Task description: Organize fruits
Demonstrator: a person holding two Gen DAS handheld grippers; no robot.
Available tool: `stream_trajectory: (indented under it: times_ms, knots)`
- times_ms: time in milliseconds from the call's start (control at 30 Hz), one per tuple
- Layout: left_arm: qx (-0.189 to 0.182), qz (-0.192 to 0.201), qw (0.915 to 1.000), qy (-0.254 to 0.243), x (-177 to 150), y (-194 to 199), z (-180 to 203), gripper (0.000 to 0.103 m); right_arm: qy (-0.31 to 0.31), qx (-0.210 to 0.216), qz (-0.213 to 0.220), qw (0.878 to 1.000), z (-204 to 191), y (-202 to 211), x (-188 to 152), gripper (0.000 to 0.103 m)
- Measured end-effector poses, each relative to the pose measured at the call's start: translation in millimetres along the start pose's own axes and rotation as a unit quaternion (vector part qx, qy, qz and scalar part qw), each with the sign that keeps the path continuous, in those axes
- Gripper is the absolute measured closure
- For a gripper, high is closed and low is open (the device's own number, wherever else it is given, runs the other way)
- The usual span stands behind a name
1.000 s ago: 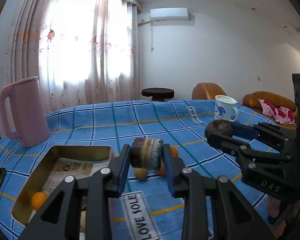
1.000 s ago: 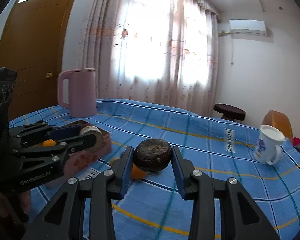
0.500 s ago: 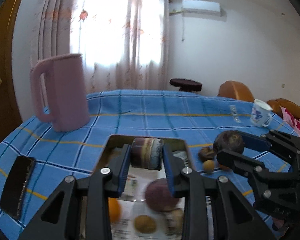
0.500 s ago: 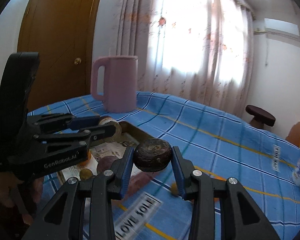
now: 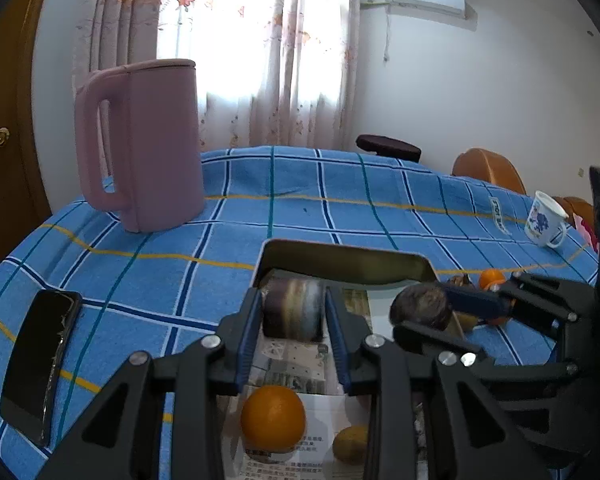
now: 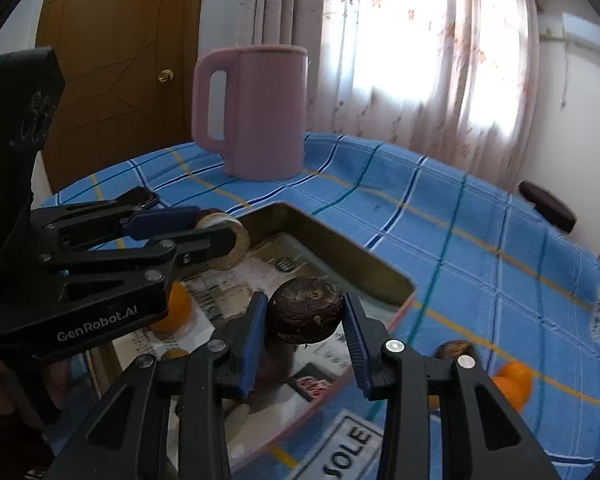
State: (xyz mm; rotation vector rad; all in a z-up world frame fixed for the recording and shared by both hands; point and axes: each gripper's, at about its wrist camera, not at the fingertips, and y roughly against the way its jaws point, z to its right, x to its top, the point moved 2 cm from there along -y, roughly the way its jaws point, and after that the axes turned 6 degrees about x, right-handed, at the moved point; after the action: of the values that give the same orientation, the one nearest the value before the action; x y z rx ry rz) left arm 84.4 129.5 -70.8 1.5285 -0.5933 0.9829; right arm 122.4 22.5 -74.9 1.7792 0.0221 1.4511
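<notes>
Left wrist view: the left gripper [image 5: 293, 320], black plastic with blue finger pads, is clamped on a short cylindrical fruit piece with banded brown-and-cream sides [image 5: 294, 312], held over the far end of a rectangular metal tin with rounded corners [image 5: 342, 260] lined with printed newspaper. Beneath the fingers, inside the tin, lie a smooth round orange [image 5: 273, 418] and a small dull yellow-brown fruit [image 5: 350, 444]. To the right, the right gripper [image 5: 428, 314] pinches a dark wrinkled round fruit [image 5: 422, 306]; beyond it a small orange [image 5: 491, 279] rests on the blue checked tablecloth [image 5: 340, 208]. A matte pink plastic jug [image 5: 140, 144] stands ahead-left, a glossy black phone [image 5: 40, 364] lies flat to the left, and a white printed mug [image 5: 544, 220] sits far right. Right wrist view: the right gripper [image 6: 305, 322] grips the dark wrinkled fruit [image 6: 305, 310] above the tin's [image 6: 360, 268] near-right portion. The left gripper [image 6: 216, 236], at left, holds the cylinder, showing its pale round cut face [image 6: 230, 246]. An orange [image 6: 512, 384] and a brown shrivelled fruit [image 6: 456, 350] lie on the cloth to the right, outside the tin.
</notes>
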Motion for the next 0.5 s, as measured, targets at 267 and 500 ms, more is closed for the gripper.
stream_trajectory:
  times_ms: [267, 500]
  knots:
    - [-0.004, 0.035, 0.9994, 0.002, 3.1, 21.6, 9.2, 0.030, 0.000, -0.056, 0.021, 0.998, 27.8, 52.2, -18.0, 0.045]
    - [-0.024, 0.048, 0.9986, 0.000, 1.3, 28.5, 38.2, 0.012, -0.076, -0.132, 0.003, 0.988, 95.3, 81.1, -45.6, 0.045]
